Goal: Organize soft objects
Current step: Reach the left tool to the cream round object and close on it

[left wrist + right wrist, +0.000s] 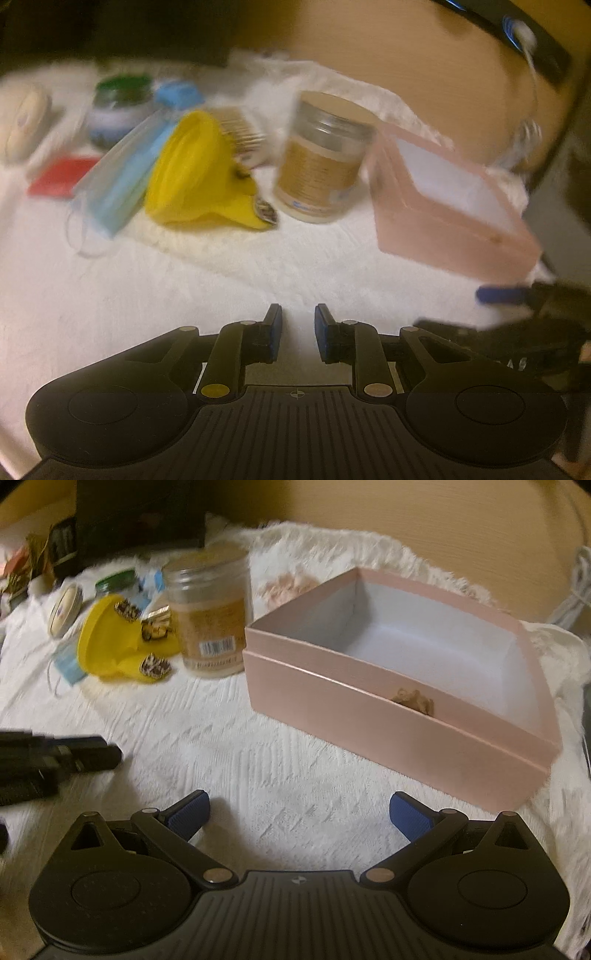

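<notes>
Nothing soft is seen inside the pink box (402, 716) so far; its white interior looks bare, so the sorting is judged barely begun. The left gripper (297, 334) is held with its jaws a narrow gap apart and nothing between them, above the white textured cloth (147, 295). The right gripper (299, 814) is spread wide and likewise empty, with the box just ahead and to its right. Ahead and to the left of the left gripper, well apart from it, lie the yellow fabric piece (192, 173) and the blue face mask (118, 184), beside a lidded jar (321, 158). Both soft items remain to be picked up and placed.
</notes>
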`<state>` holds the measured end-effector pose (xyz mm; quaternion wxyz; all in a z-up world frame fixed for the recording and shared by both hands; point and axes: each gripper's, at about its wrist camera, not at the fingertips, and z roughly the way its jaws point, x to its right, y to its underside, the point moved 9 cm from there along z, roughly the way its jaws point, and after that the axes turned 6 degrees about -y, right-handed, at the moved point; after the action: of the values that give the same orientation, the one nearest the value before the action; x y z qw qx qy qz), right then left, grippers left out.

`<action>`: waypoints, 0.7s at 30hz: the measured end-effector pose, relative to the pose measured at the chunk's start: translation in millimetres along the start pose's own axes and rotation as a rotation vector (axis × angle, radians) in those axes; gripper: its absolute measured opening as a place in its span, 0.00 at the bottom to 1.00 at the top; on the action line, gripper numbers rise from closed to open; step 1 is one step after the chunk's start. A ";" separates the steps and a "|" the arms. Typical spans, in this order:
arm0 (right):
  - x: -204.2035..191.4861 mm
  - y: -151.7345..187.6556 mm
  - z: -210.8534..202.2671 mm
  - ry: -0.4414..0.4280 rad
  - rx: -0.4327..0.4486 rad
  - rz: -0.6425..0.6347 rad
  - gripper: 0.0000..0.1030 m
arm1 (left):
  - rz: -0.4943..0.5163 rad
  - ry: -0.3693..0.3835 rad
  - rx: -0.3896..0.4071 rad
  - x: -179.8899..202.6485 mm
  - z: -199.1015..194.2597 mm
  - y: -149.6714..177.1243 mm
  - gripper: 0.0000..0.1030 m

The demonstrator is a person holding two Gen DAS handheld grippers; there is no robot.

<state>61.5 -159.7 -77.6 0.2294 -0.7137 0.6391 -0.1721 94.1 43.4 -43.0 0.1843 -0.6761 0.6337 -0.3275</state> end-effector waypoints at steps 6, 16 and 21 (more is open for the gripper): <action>-0.8 -4.5 4.0 -0.009 -0.099 -0.005 1.00 | -0.002 -0.124 0.183 -96.3 -37.9 -67.7 0.23; -63.8 -71.2 -15.1 0.090 0.006 -0.131 0.88 | -0.240 -0.151 0.299 -306.2 -39.1 -163.8 0.23; -167.6 -157.7 -7.0 -0.039 0.157 -0.254 0.84 | -0.333 -0.087 0.245 -362.0 -12.6 -181.9 0.23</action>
<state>168.3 18.0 22.6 0.2732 -0.7718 0.5237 -0.2353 225.9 422.9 11.2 0.2355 -0.7576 0.4602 -0.3985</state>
